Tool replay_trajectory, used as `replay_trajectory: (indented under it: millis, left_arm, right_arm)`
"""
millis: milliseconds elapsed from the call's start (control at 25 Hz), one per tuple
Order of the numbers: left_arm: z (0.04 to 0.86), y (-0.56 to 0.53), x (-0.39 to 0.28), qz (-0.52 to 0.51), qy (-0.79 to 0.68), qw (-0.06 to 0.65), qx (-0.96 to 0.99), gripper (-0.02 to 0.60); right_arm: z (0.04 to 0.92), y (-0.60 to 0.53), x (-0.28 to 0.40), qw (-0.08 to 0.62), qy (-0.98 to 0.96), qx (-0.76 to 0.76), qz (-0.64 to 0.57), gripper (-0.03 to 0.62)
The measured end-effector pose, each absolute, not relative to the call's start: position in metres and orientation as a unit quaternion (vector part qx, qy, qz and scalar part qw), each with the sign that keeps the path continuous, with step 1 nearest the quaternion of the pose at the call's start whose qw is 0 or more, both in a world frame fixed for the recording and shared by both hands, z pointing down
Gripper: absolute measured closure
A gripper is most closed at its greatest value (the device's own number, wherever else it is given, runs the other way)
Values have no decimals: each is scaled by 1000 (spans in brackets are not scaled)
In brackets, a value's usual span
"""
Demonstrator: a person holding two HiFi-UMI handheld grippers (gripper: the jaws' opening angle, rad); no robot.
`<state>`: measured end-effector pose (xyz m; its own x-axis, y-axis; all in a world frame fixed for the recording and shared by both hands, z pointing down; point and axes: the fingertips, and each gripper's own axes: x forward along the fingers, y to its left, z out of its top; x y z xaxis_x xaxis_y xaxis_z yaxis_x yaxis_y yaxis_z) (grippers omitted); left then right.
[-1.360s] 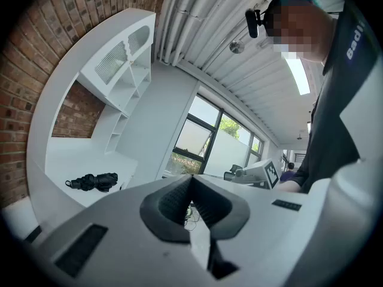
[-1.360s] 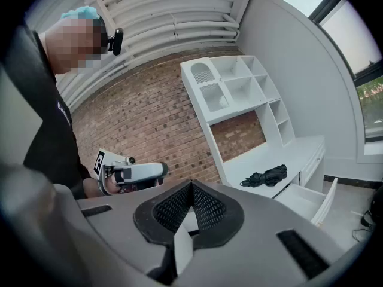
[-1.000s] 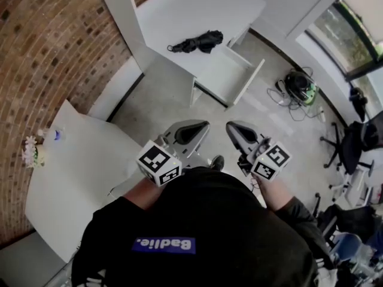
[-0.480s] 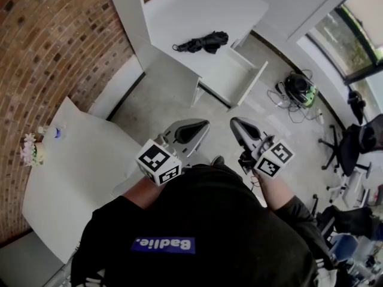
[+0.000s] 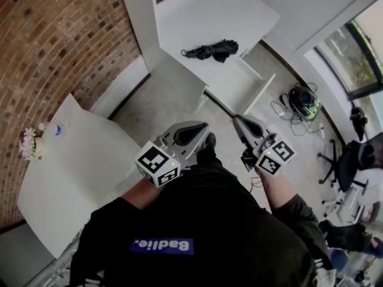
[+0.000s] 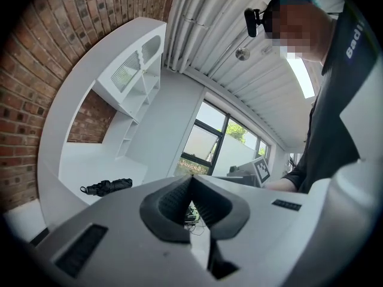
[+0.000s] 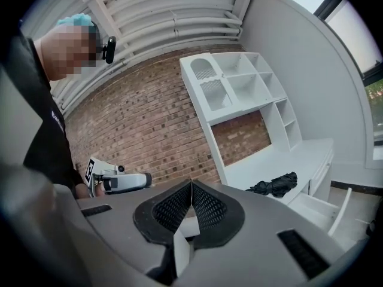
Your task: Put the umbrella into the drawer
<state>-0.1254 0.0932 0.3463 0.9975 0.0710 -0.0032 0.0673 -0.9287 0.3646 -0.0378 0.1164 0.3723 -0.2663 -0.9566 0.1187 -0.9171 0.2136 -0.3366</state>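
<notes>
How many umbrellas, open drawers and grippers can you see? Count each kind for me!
umbrella: 1
open drawer: 1
grippers: 2, the left gripper and the right gripper
total: 4

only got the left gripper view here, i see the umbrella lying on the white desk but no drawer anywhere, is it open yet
Observer: Yes. The head view shows the drawer pulled out from the desk's front edge, just right of the umbrella.
Operator: right claw got anything in it
Observer: No, the right claw is shut with nothing between its jaws.
Operator: whats on the person's left
Observer: A white table with a small bunch of flowers at its far edge, by the brick wall.
</notes>
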Motion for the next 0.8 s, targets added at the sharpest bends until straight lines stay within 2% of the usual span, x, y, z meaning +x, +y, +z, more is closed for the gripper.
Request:
replay_trajectory:
  millis: [800]
  left_arm:
    - [347, -27, 11, 10, -143, 185, 972, 580]
  right_arm:
    - [378, -43, 106, 8, 871, -468, -150, 563]
